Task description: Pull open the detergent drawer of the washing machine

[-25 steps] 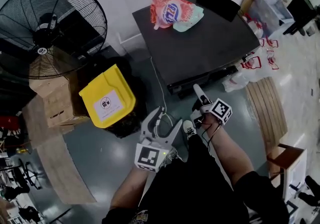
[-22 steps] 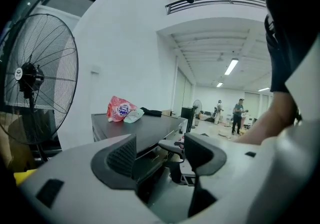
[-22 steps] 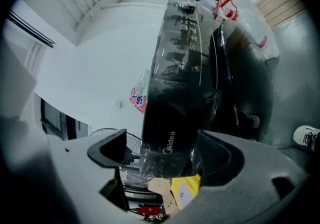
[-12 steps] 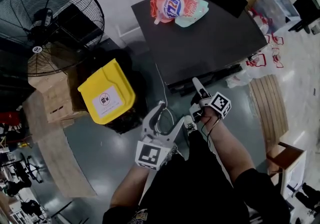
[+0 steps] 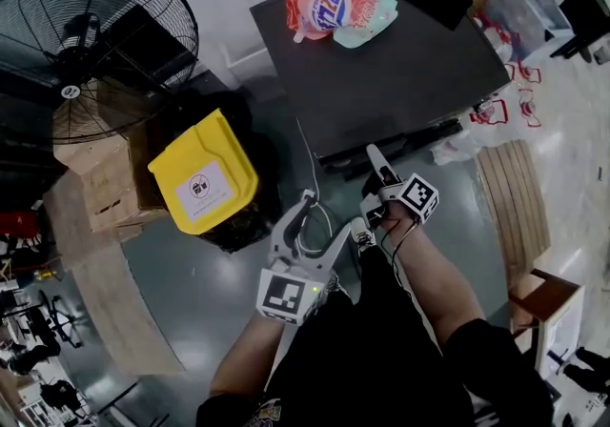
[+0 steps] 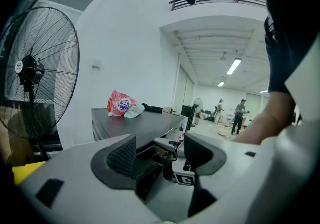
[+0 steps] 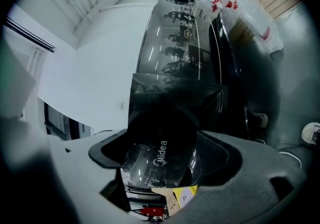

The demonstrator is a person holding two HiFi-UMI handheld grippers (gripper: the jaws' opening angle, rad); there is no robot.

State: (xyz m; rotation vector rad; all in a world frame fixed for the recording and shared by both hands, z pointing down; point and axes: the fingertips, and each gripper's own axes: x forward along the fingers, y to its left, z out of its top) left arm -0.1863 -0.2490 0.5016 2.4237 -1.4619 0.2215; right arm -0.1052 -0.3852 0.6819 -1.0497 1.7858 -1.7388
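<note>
Over the last second the right gripper (image 5: 375,164) had crept up to the front edge of the washing machine (image 5: 400,72). The grasp was in hand: its jaws stood apart around the detergent drawer (image 7: 159,155), probably not yet clamped. Closing and pulling straight back came next. Its forearm reached forward and low. The left gripper (image 5: 319,223) hung wide open, empty.

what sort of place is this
Probably a workshop or test lab, not a home: a washing machine stands on grey floor beside a big pedestal fan and cardboard boxes.
</note>
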